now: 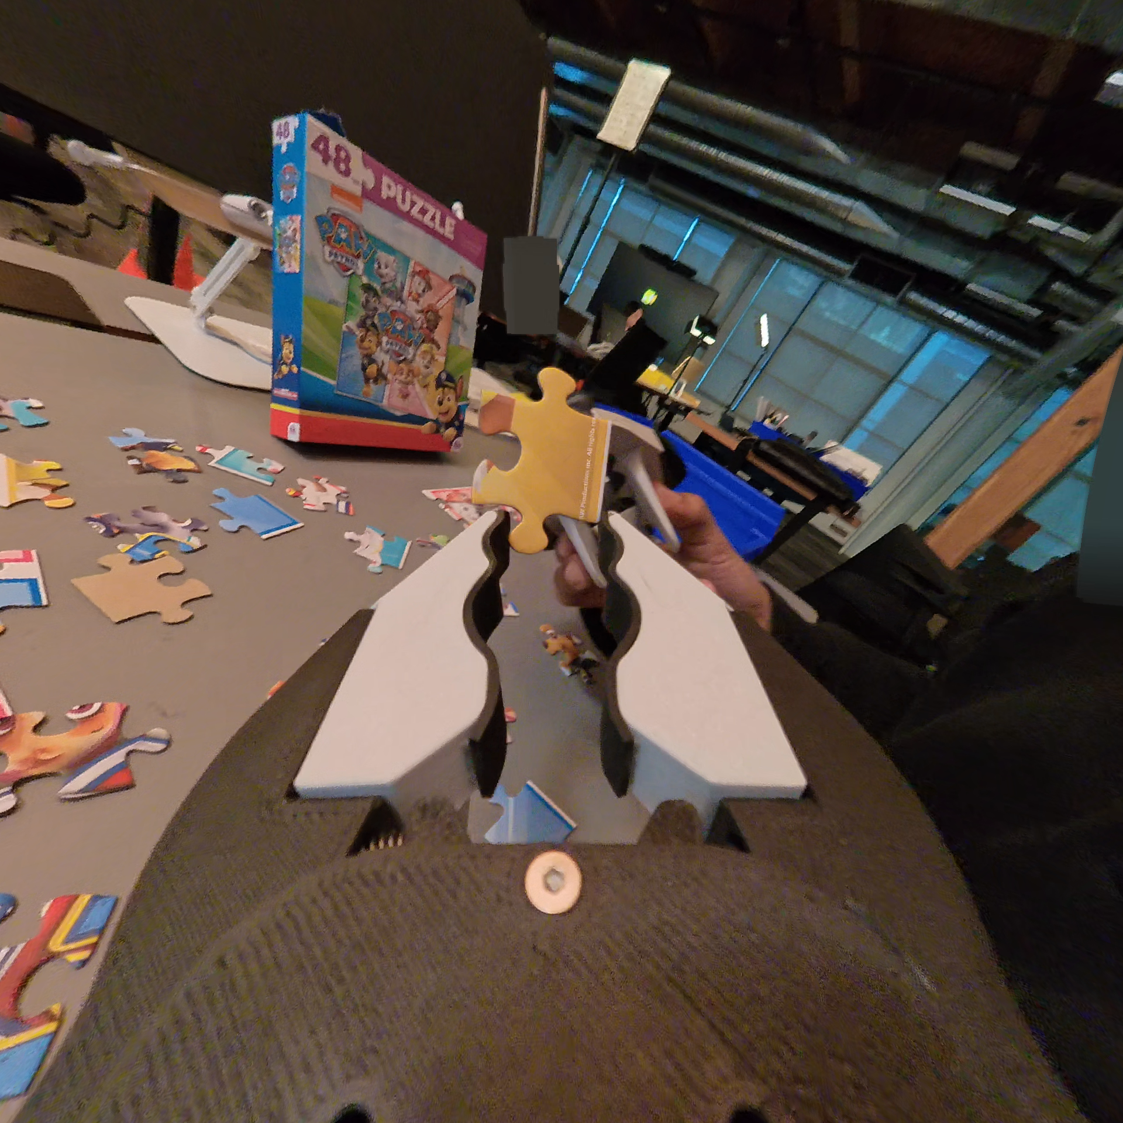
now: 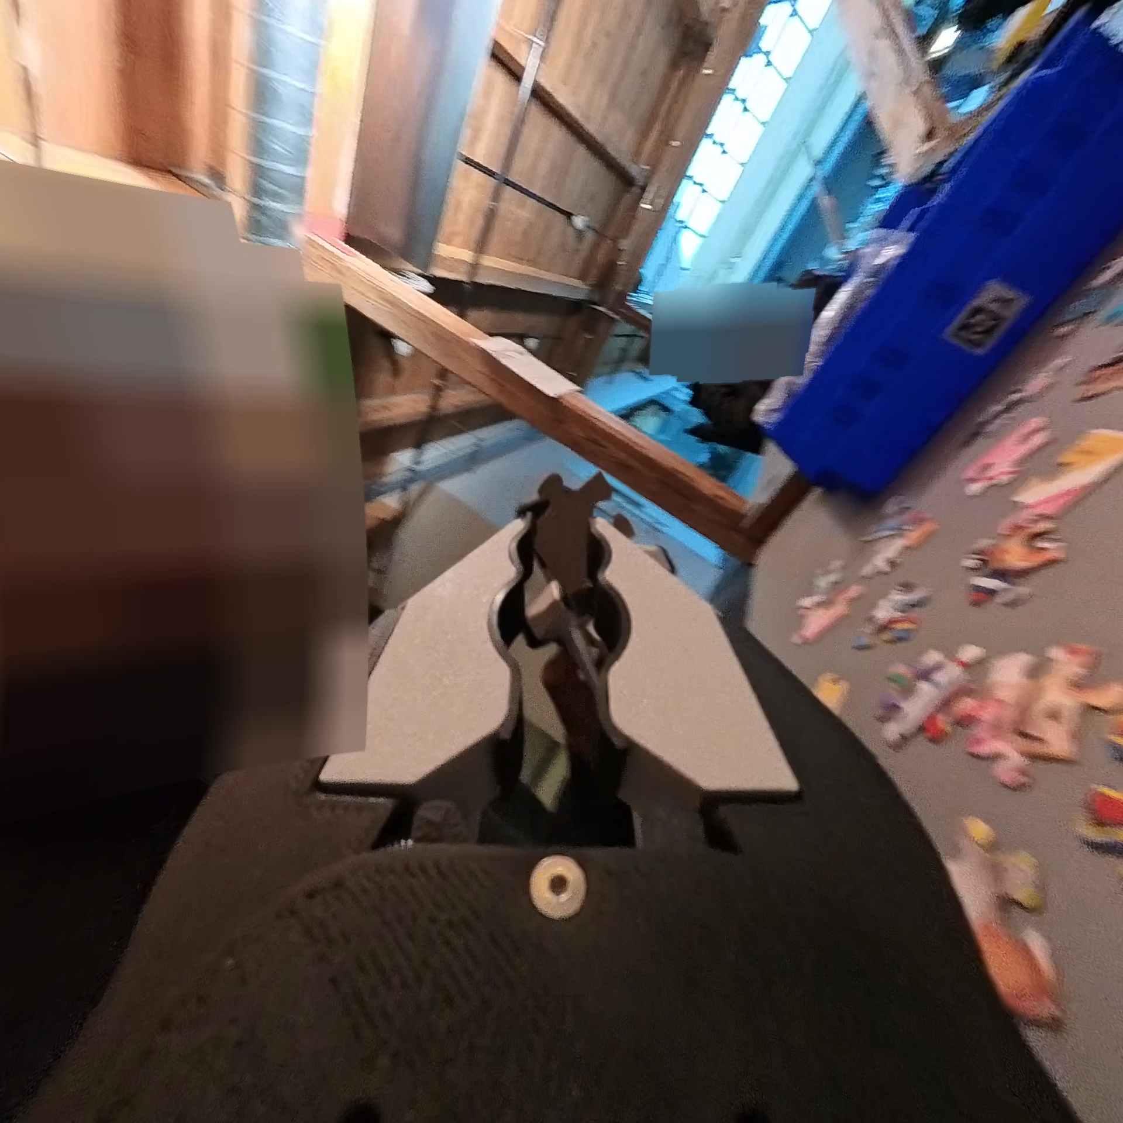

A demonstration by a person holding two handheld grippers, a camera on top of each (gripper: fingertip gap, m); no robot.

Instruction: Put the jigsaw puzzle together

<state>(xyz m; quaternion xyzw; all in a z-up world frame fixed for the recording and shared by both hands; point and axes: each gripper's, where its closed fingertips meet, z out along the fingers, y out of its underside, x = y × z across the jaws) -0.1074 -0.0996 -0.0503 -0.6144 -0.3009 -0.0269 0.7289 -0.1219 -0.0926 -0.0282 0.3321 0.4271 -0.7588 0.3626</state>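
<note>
A yellow puzzle piece (image 1: 547, 462) is held in the air just right of the puzzle box (image 1: 370, 285), pinched at its straight edge by the right gripper (image 2: 562, 541). The left gripper (image 1: 556, 522) is held narrowly parted and empty, with the piece's lower knob just at its tips. Such thin card is judged likely to pivot, so a firm, square pinch is advised. Printed lettering is carried on the box and small white print on the piece. Loose pieces (image 1: 255, 510) are scattered on the table (image 1: 243, 668) before the box.
</note>
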